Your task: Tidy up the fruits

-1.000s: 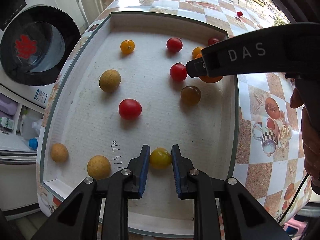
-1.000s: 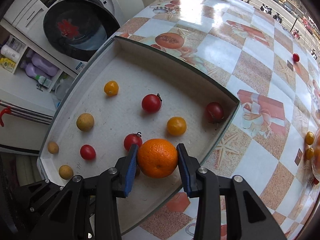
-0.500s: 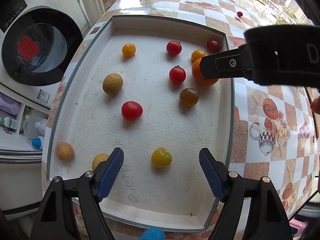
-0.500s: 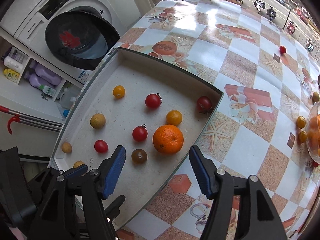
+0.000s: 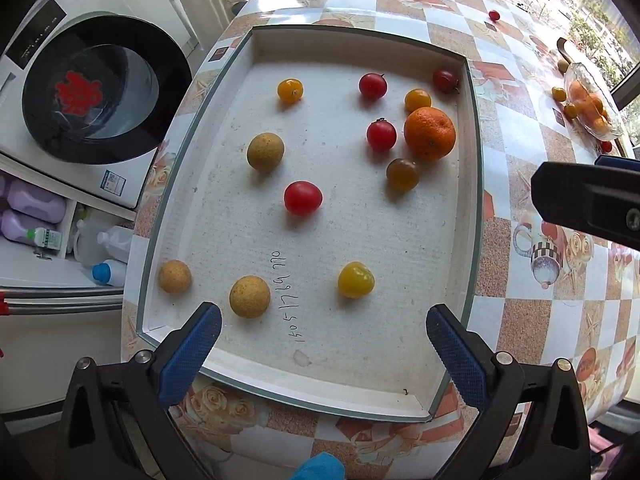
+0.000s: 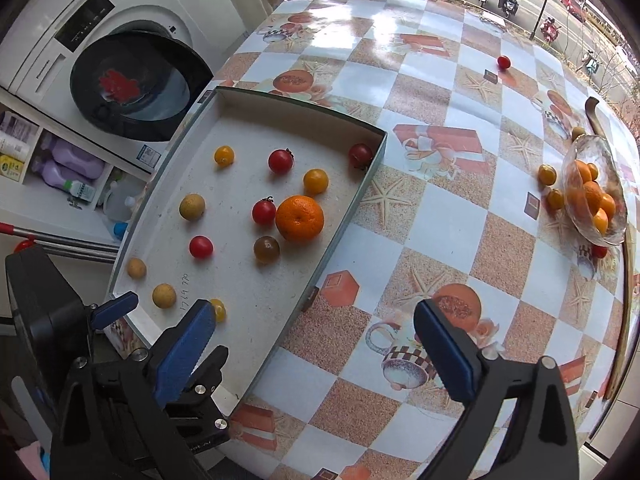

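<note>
My left tool (image 5: 324,340) hangs over the near end of the tray (image 5: 476,240), its jaws just opened wide, nothing between them. The yellow tomato (image 5: 355,279) lies free on the tray floor just ahead of them. My right tool (image 6: 316,344) stands over the counter (image 6: 432,208) beside the tray's right wall, jaws likewise just opened wide and empty. The orange (image 6: 299,218) rests in the tray near that wall, a red tomato (image 6: 264,213) just beside it, a brownish one (image 6: 267,249) near. A glass bowl (image 6: 576,216) of oranges sits far right.
</note>
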Demonstrator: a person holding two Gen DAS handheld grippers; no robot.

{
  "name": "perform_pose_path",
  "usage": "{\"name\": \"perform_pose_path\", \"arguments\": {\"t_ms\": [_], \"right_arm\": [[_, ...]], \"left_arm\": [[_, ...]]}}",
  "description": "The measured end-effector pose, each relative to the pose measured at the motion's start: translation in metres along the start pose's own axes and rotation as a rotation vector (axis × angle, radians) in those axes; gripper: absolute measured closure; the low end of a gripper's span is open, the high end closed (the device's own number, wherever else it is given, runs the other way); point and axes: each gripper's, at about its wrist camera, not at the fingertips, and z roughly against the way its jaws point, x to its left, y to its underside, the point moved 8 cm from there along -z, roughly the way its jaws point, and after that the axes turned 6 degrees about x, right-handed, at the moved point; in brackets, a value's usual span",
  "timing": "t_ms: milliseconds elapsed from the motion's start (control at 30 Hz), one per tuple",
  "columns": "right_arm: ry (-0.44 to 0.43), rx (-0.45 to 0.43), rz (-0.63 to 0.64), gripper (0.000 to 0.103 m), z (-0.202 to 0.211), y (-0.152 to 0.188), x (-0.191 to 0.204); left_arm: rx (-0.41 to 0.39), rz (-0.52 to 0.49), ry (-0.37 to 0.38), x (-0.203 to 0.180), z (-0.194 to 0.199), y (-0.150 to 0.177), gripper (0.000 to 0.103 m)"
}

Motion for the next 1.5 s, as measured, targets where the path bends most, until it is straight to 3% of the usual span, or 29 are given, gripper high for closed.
{"name": "perform_pose_path", "arguments": {"t_ms": [667, 833, 1500], "right_arm": [[0.091, 0.075, 0.047, 0.0, 0.034, 0.042, 0.023], [0.106, 0.075, 0.05, 0.0, 0.039, 0.044, 0.029], [0.143, 0.078, 0.029, 0.0, 0.041, 0.033, 0.035]], "left_arm": [[0.015, -0.041, 0.006, 0.017, 0.046, 0.025, 0.0], [0.034, -0.062, 0.038, 0.017, 0.049, 0.029, 0.0], [0.034, -0.172, 0.029, 0.017, 0.048, 0.02, 0.0]]}}
